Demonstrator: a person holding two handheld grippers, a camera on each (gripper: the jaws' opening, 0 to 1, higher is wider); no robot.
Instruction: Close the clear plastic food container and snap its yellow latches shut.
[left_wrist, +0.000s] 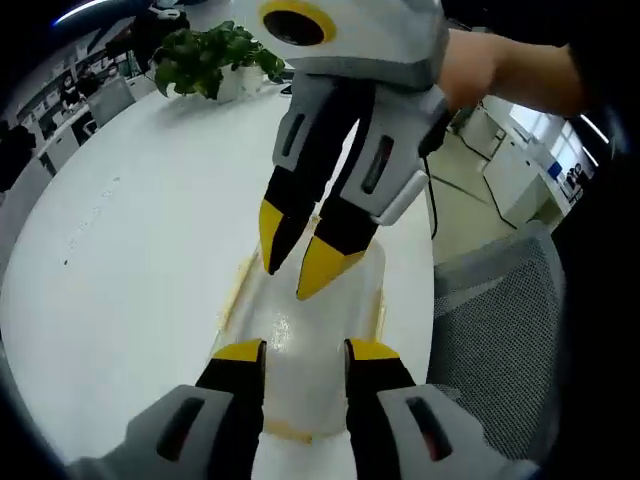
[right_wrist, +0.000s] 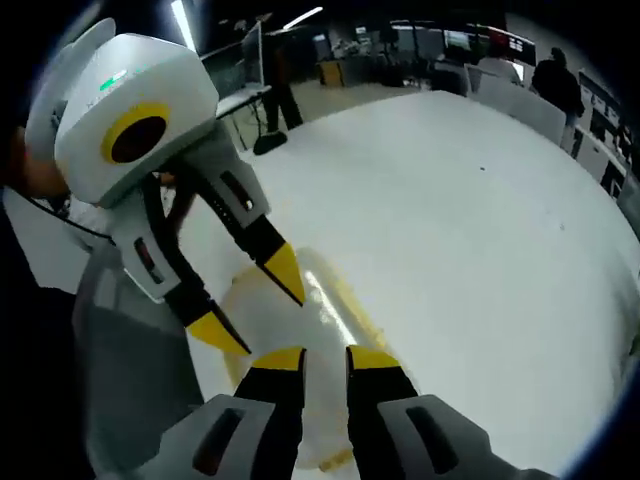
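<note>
The clear plastic container (left_wrist: 300, 335) lies on the white table (left_wrist: 120, 250) with its lid down flat and yellow latch strips (left_wrist: 238, 285) along its sides. My left gripper (left_wrist: 306, 350) hovers open over its near end, jaws straddling the lid. Coming down from the top, my right gripper (left_wrist: 298, 252) points its yellow tips at the far end, with only a narrow gap between them. In the right gripper view the container (right_wrist: 325, 305) sits just ahead of my right gripper (right_wrist: 323, 358), and the left gripper (right_wrist: 250, 300) reaches in from the left with jaws spread.
A potted green plant (left_wrist: 215, 60) stands at the table's far side. A grey mesh chair (left_wrist: 500, 330) is beyond the right table edge. A person's hand (left_wrist: 480, 70) holds the right gripper. Desks and people (right_wrist: 555, 80) fill the background.
</note>
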